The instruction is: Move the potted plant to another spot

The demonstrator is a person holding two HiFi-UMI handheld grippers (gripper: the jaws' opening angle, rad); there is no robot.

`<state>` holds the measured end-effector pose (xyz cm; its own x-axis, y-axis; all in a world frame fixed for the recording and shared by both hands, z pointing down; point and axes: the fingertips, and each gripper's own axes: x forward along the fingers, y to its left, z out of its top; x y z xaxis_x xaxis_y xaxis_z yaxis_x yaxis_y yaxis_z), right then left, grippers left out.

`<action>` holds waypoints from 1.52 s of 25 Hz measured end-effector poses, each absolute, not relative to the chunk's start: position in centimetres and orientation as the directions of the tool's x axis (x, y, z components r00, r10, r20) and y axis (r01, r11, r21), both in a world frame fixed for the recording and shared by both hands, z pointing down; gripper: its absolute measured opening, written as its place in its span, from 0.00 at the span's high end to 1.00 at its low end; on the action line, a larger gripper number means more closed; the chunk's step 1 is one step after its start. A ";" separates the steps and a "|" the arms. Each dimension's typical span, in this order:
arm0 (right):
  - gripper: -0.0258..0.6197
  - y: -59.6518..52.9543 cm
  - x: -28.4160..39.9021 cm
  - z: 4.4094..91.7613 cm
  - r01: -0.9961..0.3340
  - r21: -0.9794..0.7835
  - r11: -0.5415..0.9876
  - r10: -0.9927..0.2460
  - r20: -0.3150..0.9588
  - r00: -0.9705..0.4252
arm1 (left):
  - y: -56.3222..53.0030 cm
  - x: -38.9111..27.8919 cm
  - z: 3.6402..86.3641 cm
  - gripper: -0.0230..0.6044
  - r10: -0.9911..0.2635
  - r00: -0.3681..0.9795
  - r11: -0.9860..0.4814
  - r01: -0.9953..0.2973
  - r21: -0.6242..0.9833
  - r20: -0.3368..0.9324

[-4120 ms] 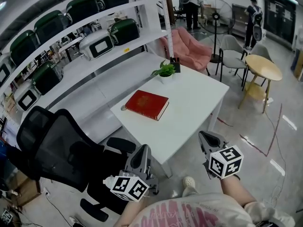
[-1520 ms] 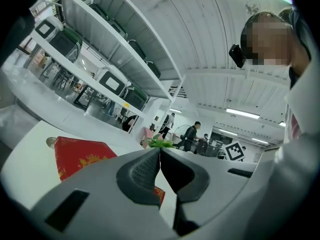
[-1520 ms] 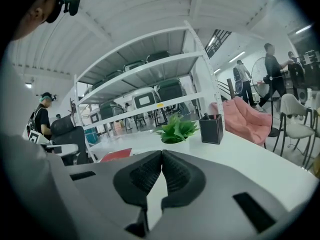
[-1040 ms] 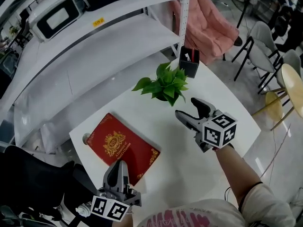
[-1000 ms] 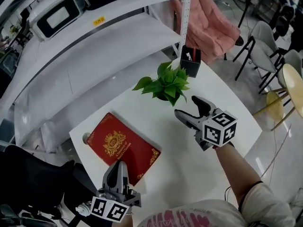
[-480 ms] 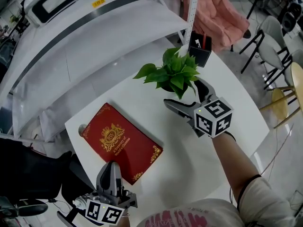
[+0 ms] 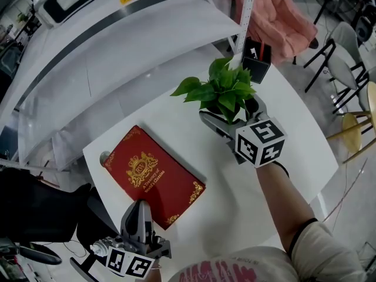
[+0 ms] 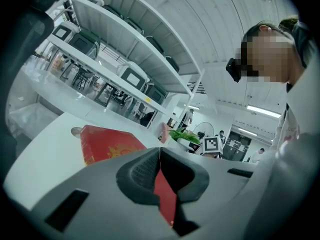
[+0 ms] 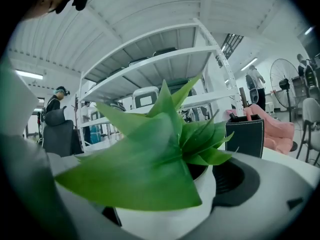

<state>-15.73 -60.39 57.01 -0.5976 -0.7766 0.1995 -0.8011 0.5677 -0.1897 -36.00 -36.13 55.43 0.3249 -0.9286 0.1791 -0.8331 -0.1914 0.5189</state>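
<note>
Head view: the right claw (image 7: 229,115) had slid forward across the counter (image 7: 294,140) since a second earlier. Its jaws had spread to their widest and now flanked the potted plant (image 7: 222,96), which stood toward the far edge, just in front of the black pen holder (image 7: 257,66). The left claw (image 7: 140,213) hung at the near edge by the red book (image 7: 154,181), out of play. Left gripper view: that claw's jaws were pressed together on nothing, the book lying ahead. Right gripper view: the white pot (image 9: 165,214) sat right between the open jaws, its foliage filling the frame, and the pads (image 9: 235,181) did not look to be squeezing it yet. So the reach looked done, and closing on the pot seemed the next call before any lift
</note>
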 end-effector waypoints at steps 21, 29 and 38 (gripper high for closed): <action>0.15 -61.6 -15.3 57.3 -0.844 -0.136 0.519 -0.810 0.239 -0.536 | -35.6 -36.3 55.2 0.92 -0.935 0.307 -0.170 -0.828 0.534 0.177; 0.17 -61.0 -15.0 57.3 -0.868 -0.148 0.474 -0.822 0.278 -0.496 | -35.4 -36.2 54.2 0.92 -0.937 0.312 -0.187 -0.828 0.529 0.157; 0.19 -58.7 -14.6 56.0 -0.867 -0.154 0.474 -0.816 0.292 -0.498 | -34.6 -35.6 52.5 0.92 -0.938 0.320 -0.207 -0.827 0.523 0.135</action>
